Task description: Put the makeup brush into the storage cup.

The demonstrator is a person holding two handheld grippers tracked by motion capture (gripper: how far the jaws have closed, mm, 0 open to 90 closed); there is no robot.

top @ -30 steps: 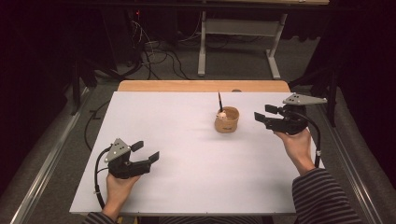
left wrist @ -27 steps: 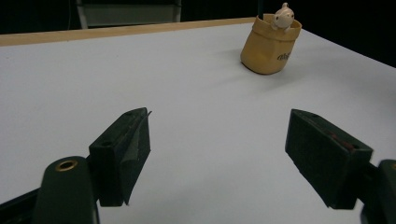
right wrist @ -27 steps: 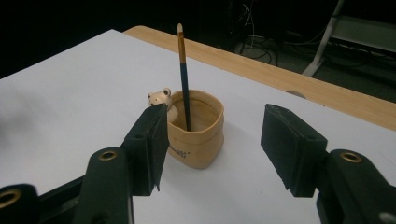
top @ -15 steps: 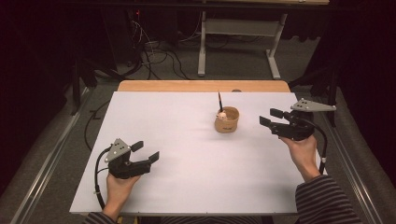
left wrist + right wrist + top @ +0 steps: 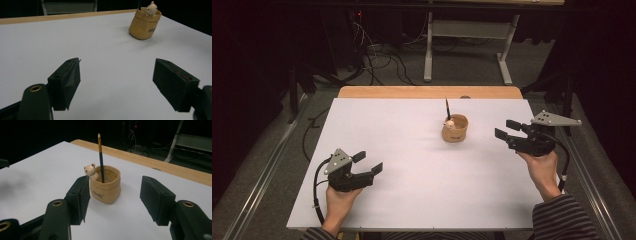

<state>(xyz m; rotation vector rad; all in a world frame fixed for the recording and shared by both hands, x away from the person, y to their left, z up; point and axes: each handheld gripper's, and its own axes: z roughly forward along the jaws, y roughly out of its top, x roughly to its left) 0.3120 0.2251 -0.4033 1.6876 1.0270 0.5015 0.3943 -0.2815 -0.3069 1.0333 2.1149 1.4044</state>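
A tan pot (image 5: 455,130) with a small bear figure on its rim stands on the white tabletop (image 5: 412,150), right of centre, and a dark pencil (image 5: 447,109) stands upright in it. My right gripper (image 5: 504,129) hovers to the pot's right, its jaws open and pointing at it with a gap between. In the right gripper view the pot (image 5: 106,187), bear (image 5: 89,170) and pencil (image 5: 100,155) sit just beyond the open right gripper (image 5: 116,192). My left gripper (image 5: 371,162) rests open at the near left. In its own view the left gripper (image 5: 117,82) holds nothing, with the pot (image 5: 144,25) far off.
A wooden strip (image 5: 427,92) runs along the table's far edge. Beyond it are a dark floor with cables (image 5: 382,55) and the legs of a desk frame (image 5: 428,60). A metal rail (image 5: 257,185) lies along the floor at the left.
My right gripper has drifted to the right and slightly nearer the person, away from the pot, jaws still open. The left gripper and the pot have stayed put.
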